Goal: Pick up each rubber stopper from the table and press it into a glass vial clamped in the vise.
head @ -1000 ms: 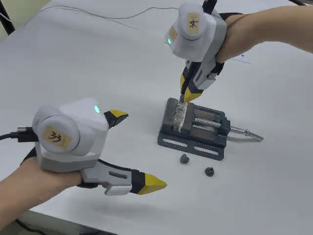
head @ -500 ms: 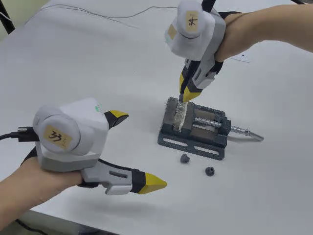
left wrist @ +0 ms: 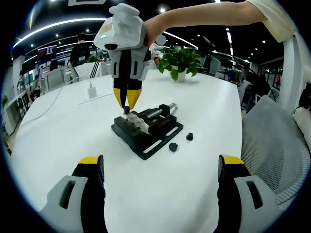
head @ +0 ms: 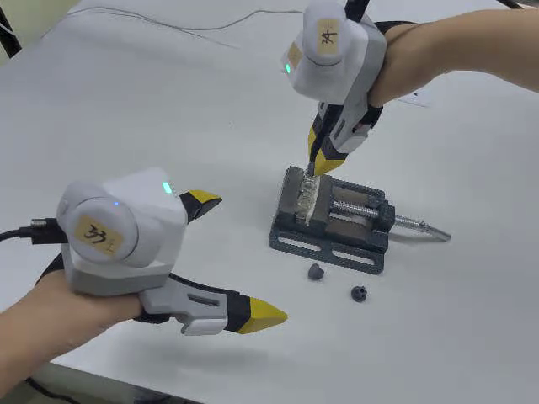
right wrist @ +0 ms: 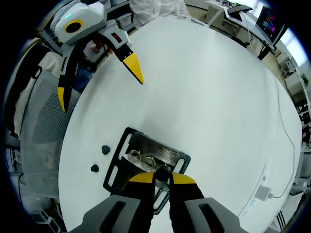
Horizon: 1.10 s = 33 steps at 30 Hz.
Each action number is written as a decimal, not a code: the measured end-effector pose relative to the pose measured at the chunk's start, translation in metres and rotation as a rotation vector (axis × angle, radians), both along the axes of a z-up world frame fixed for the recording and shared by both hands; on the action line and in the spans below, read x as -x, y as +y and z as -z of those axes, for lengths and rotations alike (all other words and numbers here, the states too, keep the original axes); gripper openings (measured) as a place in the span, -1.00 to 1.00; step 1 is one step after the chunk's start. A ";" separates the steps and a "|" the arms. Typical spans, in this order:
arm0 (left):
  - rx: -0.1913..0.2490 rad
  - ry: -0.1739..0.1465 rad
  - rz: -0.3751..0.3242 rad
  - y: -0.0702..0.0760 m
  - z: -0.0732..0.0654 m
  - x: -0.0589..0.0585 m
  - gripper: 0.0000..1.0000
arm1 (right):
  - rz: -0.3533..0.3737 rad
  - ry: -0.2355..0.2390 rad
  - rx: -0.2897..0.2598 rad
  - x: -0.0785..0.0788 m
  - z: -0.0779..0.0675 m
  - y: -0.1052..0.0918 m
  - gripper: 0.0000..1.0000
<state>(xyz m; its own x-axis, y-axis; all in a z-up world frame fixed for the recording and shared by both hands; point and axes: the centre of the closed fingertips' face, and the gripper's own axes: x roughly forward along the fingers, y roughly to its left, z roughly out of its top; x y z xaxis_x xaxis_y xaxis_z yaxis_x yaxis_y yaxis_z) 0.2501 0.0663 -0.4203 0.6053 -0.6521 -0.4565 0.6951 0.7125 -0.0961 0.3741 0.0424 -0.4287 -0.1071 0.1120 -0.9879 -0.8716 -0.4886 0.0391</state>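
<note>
Evidently clenched a rubber stopper (right wrist: 163, 173) in the right gripper (head: 314, 168) over a vial (head: 305, 199) in the vise (head: 327, 246) for pressing; held the left gripper (head: 238, 255) spread, empty, aside.

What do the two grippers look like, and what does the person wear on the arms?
The left gripper and right gripper have rounded light grey housings, a green light, a tan handwritten sticker, and dark jaws with yellow pointed tips. A black cable leaves the left one. Forearms are bare; one pale short sleeve shows.
</note>
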 end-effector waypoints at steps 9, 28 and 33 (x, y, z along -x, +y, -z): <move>0.004 0.004 0.001 -0.001 0.001 0.001 0.94 | 0.138 0.010 -0.015 -0.004 0.002 0.000 -0.90; 0.010 0.007 0.000 -0.001 0.001 -0.001 0.94 | 0.243 0.043 0.072 -0.005 0.005 0.004 -0.93; 0.012 0.006 0.001 -0.003 0.001 -0.001 0.94 | 0.256 0.054 0.077 -0.003 0.005 0.002 -0.92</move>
<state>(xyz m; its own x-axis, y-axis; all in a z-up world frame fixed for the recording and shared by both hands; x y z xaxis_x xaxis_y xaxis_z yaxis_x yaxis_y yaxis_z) 0.2513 0.0638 -0.4211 0.6018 -0.6581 -0.4525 0.6953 0.7105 -0.1085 0.3768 0.0442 -0.4335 -0.1381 0.0666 -0.9882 -0.9621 -0.2459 0.1179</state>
